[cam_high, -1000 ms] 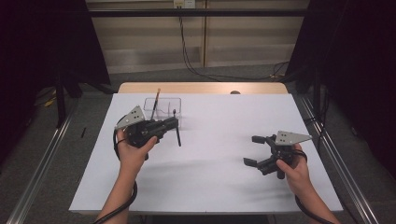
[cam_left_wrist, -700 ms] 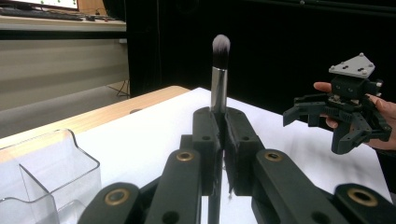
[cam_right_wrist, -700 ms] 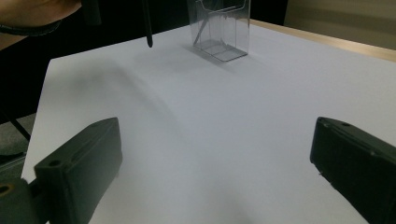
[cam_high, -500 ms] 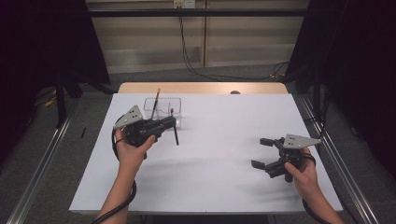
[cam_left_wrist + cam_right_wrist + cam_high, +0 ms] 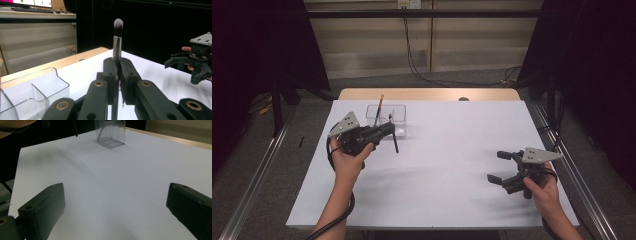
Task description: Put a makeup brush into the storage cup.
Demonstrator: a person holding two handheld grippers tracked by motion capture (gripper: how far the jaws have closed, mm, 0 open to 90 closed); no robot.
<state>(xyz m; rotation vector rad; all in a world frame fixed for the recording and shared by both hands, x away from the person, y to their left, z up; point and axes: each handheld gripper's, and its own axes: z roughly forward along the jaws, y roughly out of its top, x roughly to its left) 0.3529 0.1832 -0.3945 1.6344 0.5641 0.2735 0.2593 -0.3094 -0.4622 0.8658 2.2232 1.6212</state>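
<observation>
The makeup brush (image 5: pixel 117 37) stands upright between the closed fingers (image 5: pixel 111 75) of your left gripper (image 5: pixel 384 131), pinched at the handle just below its shiny metal collar, so the soft grey-tipped bristles point up and stay free of the pads. From the high view the dark handle hangs down from the grip toward the white surface (image 5: pixel 452 150), its lower end apparently clear of it, though that is hard to tell. You hold it just in front of a clear plastic organiser (image 5: pixel 386 116) with several upright compartments, which sits near the far left corner of the surface; a grip on the middle of the brush with the handle end free would suit lowering it into one of them. A thin wooden-handled brush (image 5: pixel 379 107) already leans out of the organiser, which suggests you are sorting tools into it. Your right gripper (image 5: pixel 504 167) waits well apart near the right edge, just above the surface as far as one can tell, its fingers (image 5: pixel 42 207) spread wide with nothing between them, out of the way and pointed toward the organiser.
</observation>
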